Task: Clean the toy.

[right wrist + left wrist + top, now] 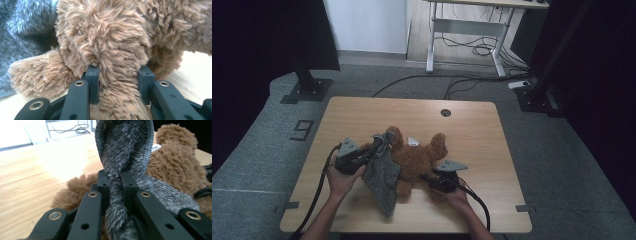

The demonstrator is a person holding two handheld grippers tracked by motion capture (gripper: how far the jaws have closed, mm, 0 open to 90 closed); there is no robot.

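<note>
A: Grey fleece is what the left gripper [116, 182] has pinched, a bunched fold of the grey garment [382, 175] squeezed tight between its jaws. The right gripper [117, 75] is clamped on a limb of the brown teddy bear [414, 160], which lies at the middle of the wooden table [362, 112].

B: Where might it fail?

A: The fold in the left jaws looks thin and twisted. If the person tugs sideways, the fleece could slide out, or the knit edge could snag on the bear's plush. And with only one limb pinned, the whole bear could drag across the table instead of staying put.

B: What does each view add?

A: The high view gives the layout: garment draped over the bear's left-of-frame side and hanging toward the bottom edge, a hand [341, 179] behind each gripper. The left gripper view shows the ribbed hem and the pinch itself. The right gripper view shows fur bulging between the black jaws.
</note>
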